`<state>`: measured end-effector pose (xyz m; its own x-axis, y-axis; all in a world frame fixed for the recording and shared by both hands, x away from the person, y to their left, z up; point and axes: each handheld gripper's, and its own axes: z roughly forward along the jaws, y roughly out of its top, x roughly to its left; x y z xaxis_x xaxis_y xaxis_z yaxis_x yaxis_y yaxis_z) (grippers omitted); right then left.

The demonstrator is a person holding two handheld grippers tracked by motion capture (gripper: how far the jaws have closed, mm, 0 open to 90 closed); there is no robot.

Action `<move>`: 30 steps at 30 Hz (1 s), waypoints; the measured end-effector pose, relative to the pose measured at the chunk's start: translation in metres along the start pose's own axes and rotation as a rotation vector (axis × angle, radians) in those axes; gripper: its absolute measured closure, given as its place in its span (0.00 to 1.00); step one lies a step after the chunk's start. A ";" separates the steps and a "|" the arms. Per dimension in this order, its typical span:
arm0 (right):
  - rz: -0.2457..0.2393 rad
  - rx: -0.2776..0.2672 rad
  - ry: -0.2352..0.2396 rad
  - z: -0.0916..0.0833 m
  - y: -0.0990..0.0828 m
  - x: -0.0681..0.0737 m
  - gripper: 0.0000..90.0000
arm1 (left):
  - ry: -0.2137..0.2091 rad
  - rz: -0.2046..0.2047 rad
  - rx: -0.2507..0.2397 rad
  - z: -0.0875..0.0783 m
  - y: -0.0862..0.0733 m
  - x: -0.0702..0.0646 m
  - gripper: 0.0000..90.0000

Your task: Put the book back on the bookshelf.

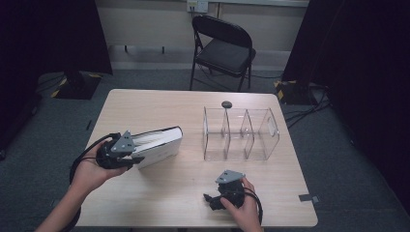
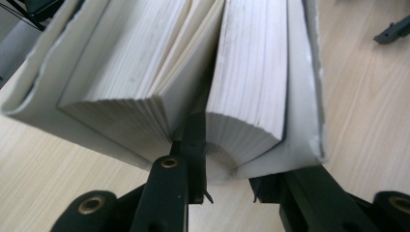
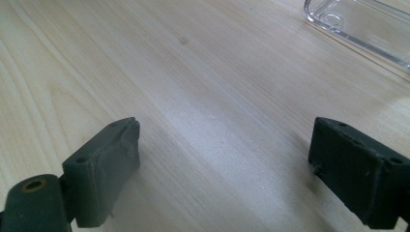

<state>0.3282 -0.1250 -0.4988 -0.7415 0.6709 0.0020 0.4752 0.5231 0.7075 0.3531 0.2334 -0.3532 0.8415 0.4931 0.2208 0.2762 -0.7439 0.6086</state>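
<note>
Thick white book (image 1: pixel 159 145), fanned pages pinched by left gripper (image 2: pixel 227 186); right gripper (image 3: pixel 225 169) spread.

Left gripper (image 1: pixel 126 155) clamped, right gripper (image 1: pixel 211 198) agape.

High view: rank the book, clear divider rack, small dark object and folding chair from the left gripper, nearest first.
1. Book, clamped in the left gripper.
2. Clear divider rack, right of the book.
3. Small dark object, at the table's far edge.
4. Folding chair, beyond the table.

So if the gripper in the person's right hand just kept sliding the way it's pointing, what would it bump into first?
Probably nothing soon: ahead of the open right gripper lies bare table. The clear divider rack sits off to one side, likely missed, though depth is hard to judge.
</note>
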 end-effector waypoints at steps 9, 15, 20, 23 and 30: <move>0.008 -0.013 -0.012 0.001 -0.001 0.001 0.11 | -0.001 0.008 0.043 -0.004 0.004 -0.001 0.81; 0.012 -0.020 -0.011 0.001 -0.001 0.001 0.11 | -0.008 0.000 0.060 -0.004 0.006 0.000 0.81; 0.019 -0.028 -0.018 0.001 -0.002 0.002 0.11 | -0.016 0.012 0.078 -0.005 0.008 -0.003 0.81; 0.020 -0.028 -0.019 0.001 -0.002 0.002 0.11 | -0.029 0.021 0.087 -0.008 0.008 -0.002 0.81; 0.013 -0.026 -0.016 0.001 -0.002 0.001 0.11 | -0.051 0.058 0.142 -0.015 0.006 -0.002 0.81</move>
<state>0.3275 -0.1243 -0.5009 -0.7277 0.6859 -0.0001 0.4720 0.5010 0.7254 0.3459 0.2349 -0.3385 0.8794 0.4264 0.2116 0.2861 -0.8288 0.4809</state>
